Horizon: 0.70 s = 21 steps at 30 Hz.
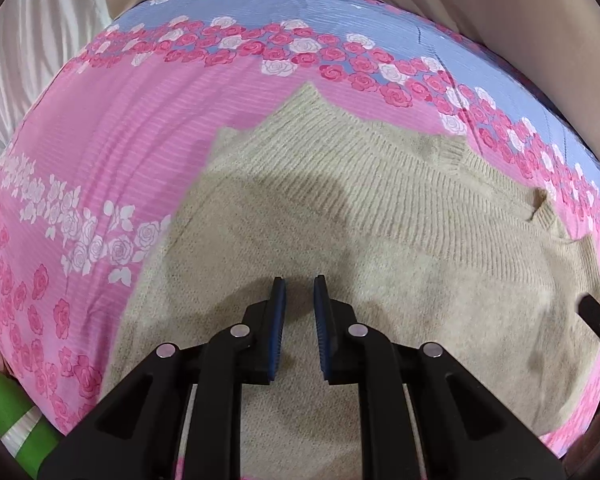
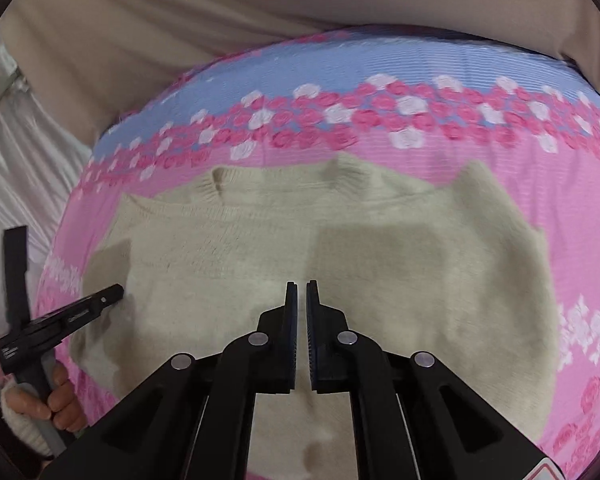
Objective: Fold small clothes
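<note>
A beige knit sweater (image 1: pixel 360 248) lies spread on a pink and blue rose-print sheet (image 1: pixel 100 168). It also shows in the right wrist view (image 2: pixel 340 248), with its ribbed neckline (image 2: pixel 220 184) at the far side. My left gripper (image 1: pixel 300 280) hovers above the sweater with its jaws slightly apart and nothing between them. My right gripper (image 2: pixel 301 284) hovers over the sweater's middle with its jaws nearly together and nothing held. The left gripper (image 2: pixel 112 294) also shows at the sweater's left edge, held by a hand (image 2: pixel 56 400).
The sheet (image 2: pixel 380 80) covers a bed. Beige fabric (image 2: pixel 180 8) hangs behind it and white cloth (image 1: pixel 32 60) lies at the far left. A green object (image 1: pixel 8 420) sits at the lower left. The right gripper's tip (image 1: pixel 596 316) shows at the right edge.
</note>
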Each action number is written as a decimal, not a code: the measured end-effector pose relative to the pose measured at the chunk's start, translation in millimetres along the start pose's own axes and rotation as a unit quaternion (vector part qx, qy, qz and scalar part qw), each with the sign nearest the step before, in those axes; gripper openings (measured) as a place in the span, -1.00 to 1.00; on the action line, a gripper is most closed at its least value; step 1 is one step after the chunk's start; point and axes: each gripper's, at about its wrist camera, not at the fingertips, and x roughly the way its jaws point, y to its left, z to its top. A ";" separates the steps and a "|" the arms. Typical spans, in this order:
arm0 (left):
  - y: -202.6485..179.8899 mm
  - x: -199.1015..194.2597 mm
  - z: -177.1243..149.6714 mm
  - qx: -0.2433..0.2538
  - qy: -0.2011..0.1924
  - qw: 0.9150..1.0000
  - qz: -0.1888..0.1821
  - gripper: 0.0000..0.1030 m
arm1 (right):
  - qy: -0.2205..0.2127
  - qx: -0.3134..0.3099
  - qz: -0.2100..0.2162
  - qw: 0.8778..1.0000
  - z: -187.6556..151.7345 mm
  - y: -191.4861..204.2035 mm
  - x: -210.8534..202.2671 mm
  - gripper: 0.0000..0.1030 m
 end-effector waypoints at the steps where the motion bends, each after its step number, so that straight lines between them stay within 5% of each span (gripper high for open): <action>1: -0.3 -1.2 0.6 0.003 0.001 1.000 0.001 -0.73 | 0.001 -0.008 -0.006 1.000 2.5 6.8 1.8 -0.89; 3: -1.0 -7.0 2.2 0.005 -0.006 1.000 0.001 -0.66 | -0.015 -0.015 -0.017 1.000 9.0 13.0 0.6 -0.77; 4: 0.0 -11.9 4.5 -0.002 -0.012 1.000 -0.005 -0.46 | -0.025 -0.018 -0.023 0.999 12.3 11.5 -4.1 -0.66; 6: 7.7 -24.6 15.4 -0.018 -0.037 0.999 -0.016 -0.07 | -0.052 -0.019 -0.060 0.997 21.0 -3.6 -10.7 -0.11; 9: 19.4 -33.9 37.7 -0.040 -0.074 0.996 -0.007 0.36 | -0.066 0.017 -0.114 0.991 29.8 -52.2 -21.9 0.02; 12: 22.5 -11.7 64.9 -0.039 -0.059 0.997 -0.013 0.46 | -0.045 0.061 -0.158 0.984 33.8 -104.0 -10.6 0.26; 13: 21.5 4.3 72.5 -0.035 -0.040 0.999 -0.007 0.29 | -0.034 0.073 -0.157 0.984 33.4 -116.0 -3.1 0.26; 14: 19.4 17.4 77.1 -0.028 -0.025 0.999 -0.004 -0.02 | -0.018 0.084 -0.131 0.988 32.4 -125.5 4.7 -0.02; 15: 17.3 24.4 79.5 -0.019 -0.013 1.000 -0.006 -0.72 | -0.002 0.093 -0.093 0.991 29.4 -131.3 9.6 -0.89; 16: 15.0 28.8 82.5 -0.011 -0.001 1.000 -0.007 -0.86 | -0.004 0.096 -0.077 0.992 29.1 -130.4 8.0 -0.85; 21: 23.8 -10.3 96.9 -0.035 -0.059 0.997 -0.039 -0.91 | -0.105 0.089 -0.051 0.989 41.5 -117.2 -45.8 -0.87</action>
